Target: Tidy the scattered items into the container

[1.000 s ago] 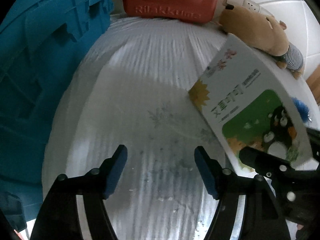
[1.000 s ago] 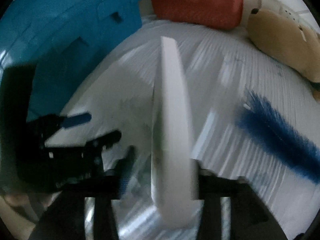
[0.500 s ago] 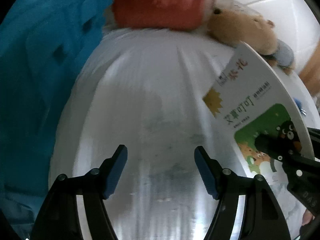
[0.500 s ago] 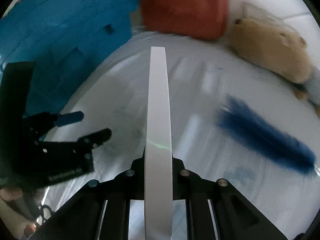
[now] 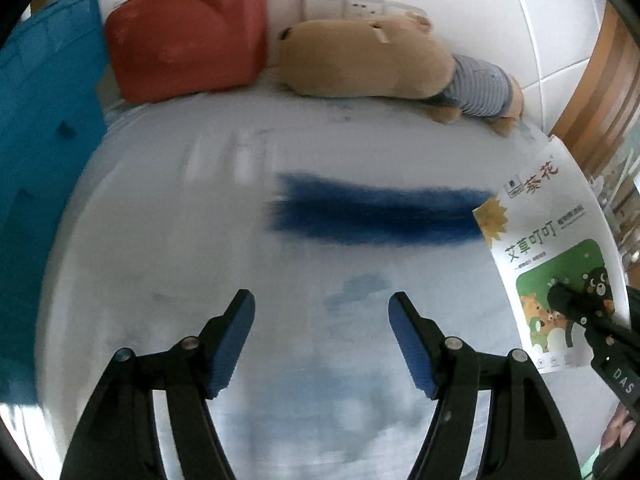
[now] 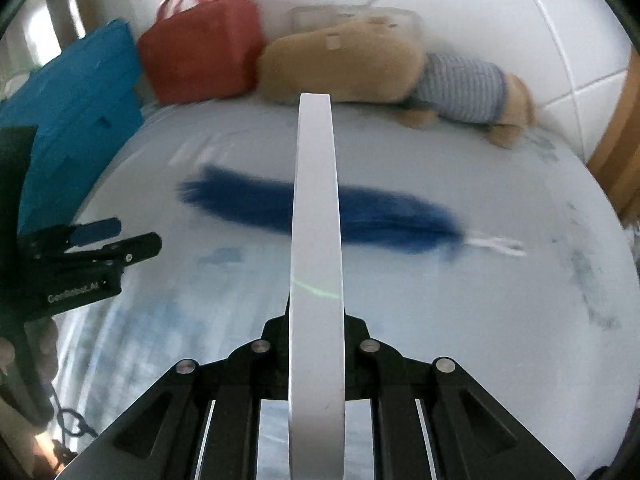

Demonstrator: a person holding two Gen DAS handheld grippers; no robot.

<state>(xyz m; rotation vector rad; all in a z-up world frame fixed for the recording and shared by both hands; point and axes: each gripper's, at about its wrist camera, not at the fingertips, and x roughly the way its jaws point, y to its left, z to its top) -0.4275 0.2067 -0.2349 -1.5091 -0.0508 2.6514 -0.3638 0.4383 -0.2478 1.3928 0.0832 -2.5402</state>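
Observation:
My right gripper point(image 6: 316, 332) is shut on a flat white box point(image 6: 316, 240), held edge-on above the white table; the left wrist view shows its printed green-and-white face point(image 5: 552, 264) at the far right. My left gripper point(image 5: 322, 336) is open and empty, low over the table. A fluffy blue duster point(image 5: 376, 212) lies across the middle of the table, ahead of both grippers; it also shows in the right wrist view point(image 6: 384, 216), partly behind the box. The blue container point(image 5: 44, 152) stands at the left edge.
A red handbag point(image 5: 184, 36) and a brown plush bear in a striped shirt point(image 5: 380, 56) lie along the far wall. A clear plastic box point(image 5: 344, 2) sits behind the bear. A wooden frame point(image 5: 600, 92) rises at the right.
Both grippers have swung right and back from the blue container. The duster has come into the middle of the left view. The box stays held in the right gripper.

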